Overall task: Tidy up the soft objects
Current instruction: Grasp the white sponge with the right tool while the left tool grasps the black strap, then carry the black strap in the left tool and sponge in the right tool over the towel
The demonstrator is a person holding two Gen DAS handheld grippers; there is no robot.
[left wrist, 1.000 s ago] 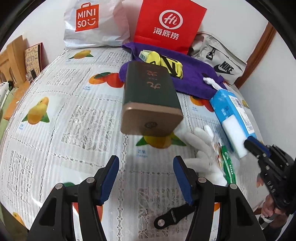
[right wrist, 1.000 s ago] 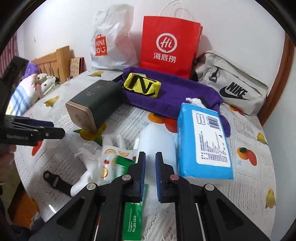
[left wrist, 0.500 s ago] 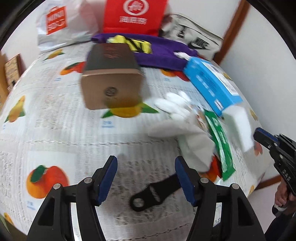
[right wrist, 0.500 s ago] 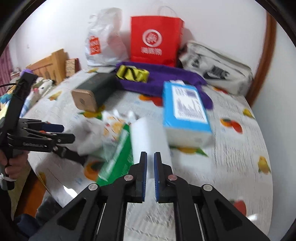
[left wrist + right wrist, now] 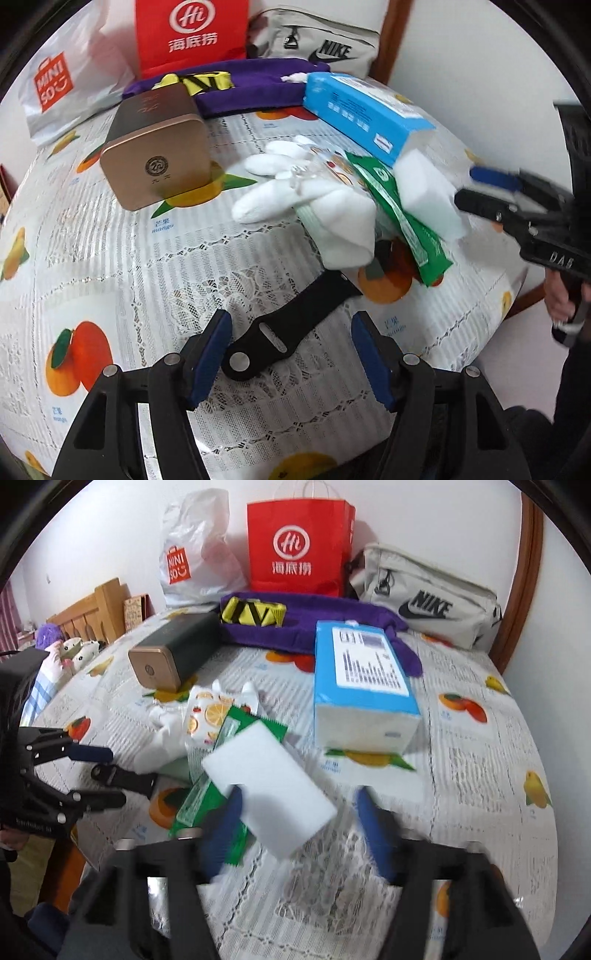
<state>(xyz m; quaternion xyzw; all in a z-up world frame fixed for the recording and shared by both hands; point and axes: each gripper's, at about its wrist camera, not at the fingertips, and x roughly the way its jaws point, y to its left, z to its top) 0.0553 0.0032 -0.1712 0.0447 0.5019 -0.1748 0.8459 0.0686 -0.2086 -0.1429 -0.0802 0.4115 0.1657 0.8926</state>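
My right gripper (image 5: 297, 830) is opening, and its blurred blue pads stand wide apart. The white sponge (image 5: 269, 786) lies tilted between them, loose, partly on a green packet (image 5: 207, 794). In the left wrist view the sponge (image 5: 424, 192) rests against the blue tissue pack (image 5: 362, 110), with the right gripper (image 5: 471, 186) just to its right. My left gripper (image 5: 291, 354) is also opening, and nothing is pinched. The end of a black strap (image 5: 280, 332) lies on the cloth between its fingers. A white glove (image 5: 314, 199) lies beyond the strap.
A gold-ended dark tin (image 5: 159, 155) lies on its side at the left. A purple cloth (image 5: 317, 624) with a yellow-black pouch (image 5: 251, 613), a red paper bag (image 5: 299, 550), a white shopping bag (image 5: 195, 554) and a grey Nike bag (image 5: 424, 602) line the wall. The table edge (image 5: 491, 317) drops off at the right.
The right gripper held the white sponge pinched; its jaws have sprung apart and the sponge lies loose. The left gripper has rolled and moved in over the black strap.
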